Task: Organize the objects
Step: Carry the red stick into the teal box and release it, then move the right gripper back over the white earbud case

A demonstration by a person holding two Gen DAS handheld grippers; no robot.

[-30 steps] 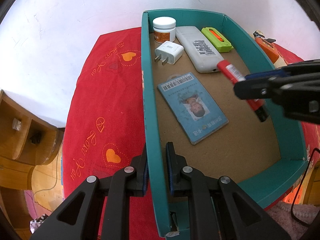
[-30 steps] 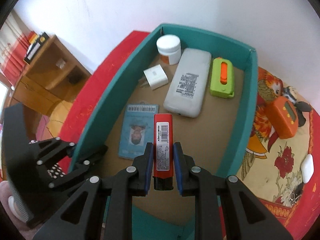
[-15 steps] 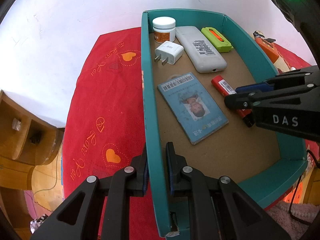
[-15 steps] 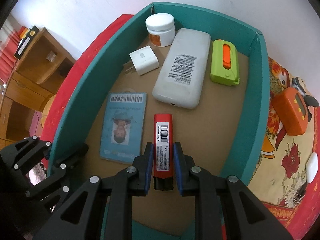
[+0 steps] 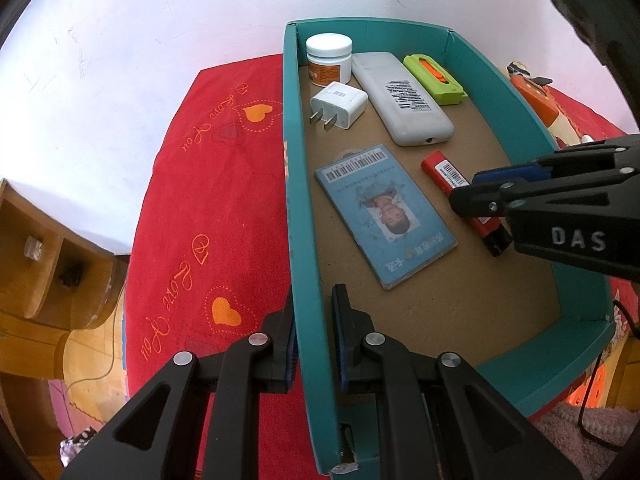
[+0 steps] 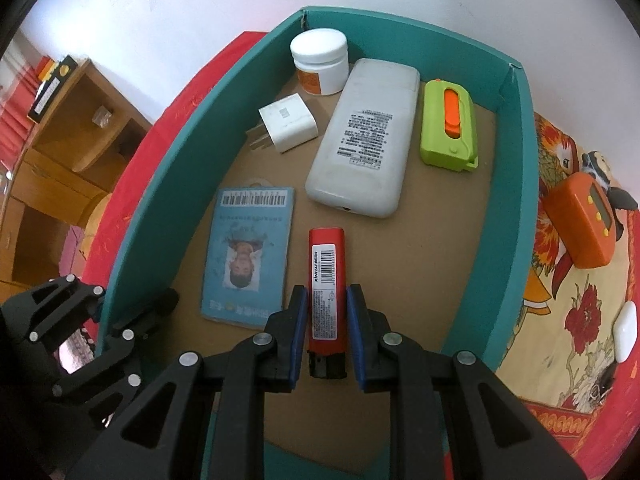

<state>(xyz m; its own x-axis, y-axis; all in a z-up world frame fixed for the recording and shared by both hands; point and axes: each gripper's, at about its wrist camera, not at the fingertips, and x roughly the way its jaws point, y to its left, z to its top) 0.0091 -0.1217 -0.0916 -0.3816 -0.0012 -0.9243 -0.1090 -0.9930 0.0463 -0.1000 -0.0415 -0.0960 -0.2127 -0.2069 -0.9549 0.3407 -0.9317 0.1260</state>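
**Lighter set down in the box; right jaws newly parted.**
The right gripper (image 6: 327, 328) had lowered the lighter (image 6: 326, 276) to the floor of the box (image 6: 514, 216), beside the card (image 6: 250, 256) and below the remote (image 6: 366, 140). Half a second earlier its pads (image 6: 299, 332) pinched the lighter; now narrow gaps showed on both sides, so placement looked complete. The left gripper (image 5: 313, 332) straddled the box wall narrowly, steadying it. The timer (image 6: 584, 220) remained outside.
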